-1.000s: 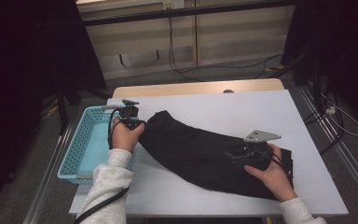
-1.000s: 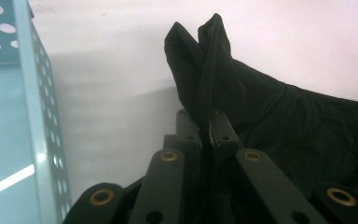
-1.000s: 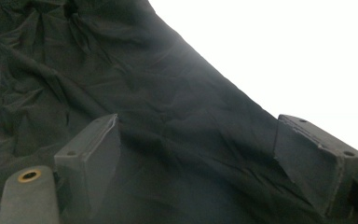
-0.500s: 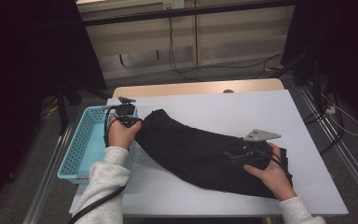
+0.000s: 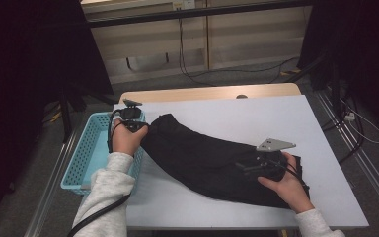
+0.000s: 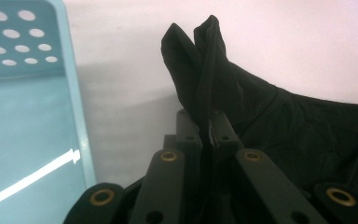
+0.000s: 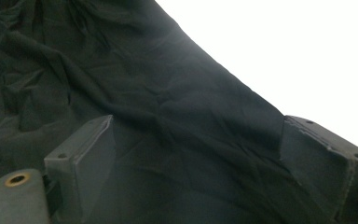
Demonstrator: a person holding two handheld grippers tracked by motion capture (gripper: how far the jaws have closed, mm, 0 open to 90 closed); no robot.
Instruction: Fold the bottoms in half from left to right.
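Note:
A black cloth [image 5: 212, 158] lies spread slantwise across the white table [image 5: 256, 113], from the near right to the far left. My left gripper [image 5: 142, 128] is shut on its far-left corner beside the basket. In the left gripper view the pinched fold of cloth [image 6: 200, 70] stands up out of the closed left gripper [image 6: 204, 119]. My right gripper [image 5: 242, 167] rests over the cloth's near-right part. Its jaws stand wide apart and have just been opening. In the right gripper view the flat cloth [image 7: 144, 93] lies between the fingers of the right gripper [image 7: 196, 144], unpinched.
A light blue perforated basket [image 5: 86, 153] sits at the table's left edge, right beside my left hand; its wall [image 6: 28, 116] shows in the left gripper view. Bare white table lies beyond the cloth. Cables run on the floor behind.
My left hand has shifted slightly toward the far left, drawing the cloth's corner with it. The right hand has stayed where it was.

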